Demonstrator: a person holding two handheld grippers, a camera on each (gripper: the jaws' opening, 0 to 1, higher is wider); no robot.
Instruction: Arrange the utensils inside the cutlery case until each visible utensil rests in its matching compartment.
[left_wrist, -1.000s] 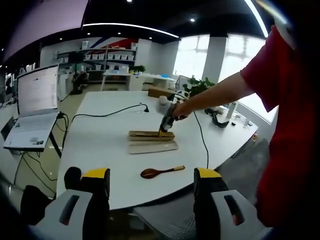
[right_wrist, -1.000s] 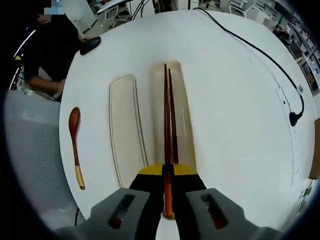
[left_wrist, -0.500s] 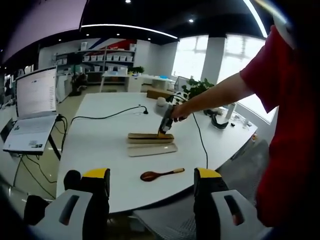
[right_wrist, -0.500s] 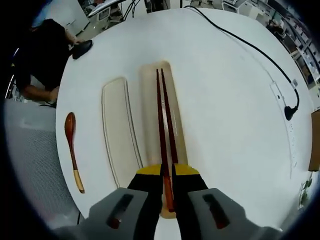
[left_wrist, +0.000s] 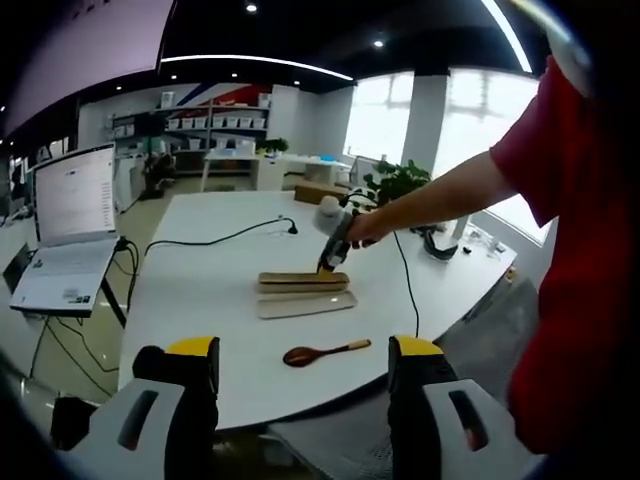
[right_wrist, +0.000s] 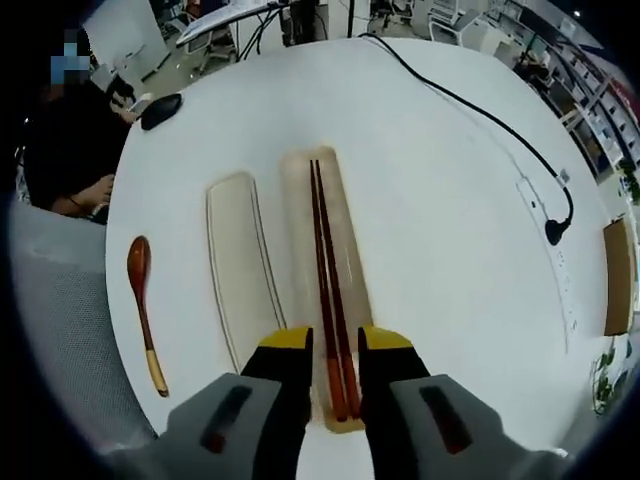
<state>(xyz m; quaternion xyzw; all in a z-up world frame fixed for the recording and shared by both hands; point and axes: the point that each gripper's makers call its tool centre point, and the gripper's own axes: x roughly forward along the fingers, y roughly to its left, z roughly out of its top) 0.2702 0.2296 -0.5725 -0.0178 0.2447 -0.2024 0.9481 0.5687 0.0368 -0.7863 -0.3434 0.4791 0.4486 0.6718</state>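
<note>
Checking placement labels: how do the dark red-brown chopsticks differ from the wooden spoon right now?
The dark red-brown chopsticks are a straight, thin pair lying inside the tan cutlery case; the wooden spoon is single, with a rounded bowl and pale handle tip, lying on the white table beyond the case lid. The chopsticks sit between the right gripper jaws; the spoon is untouched. Both share the dark reddish finish.

In the right gripper view the near ends of the chopsticks (right_wrist: 330, 310) sink between the right claw (right_wrist: 335, 345), so whether the pads touch them cannot be told. The near end of the case (right_wrist: 345, 290) is hidden at 6 o'clock behind the same claw. In the left gripper view the chopsticks are too small to pick out inside the case (left_wrist: 303, 281), and the right claw (left_wrist: 329, 262) is too small to tell its jaw gap. The desk (left_wrist: 210, 300) is cut off at 6 o'clock by the left claw (left_wrist: 305, 365).
</note>
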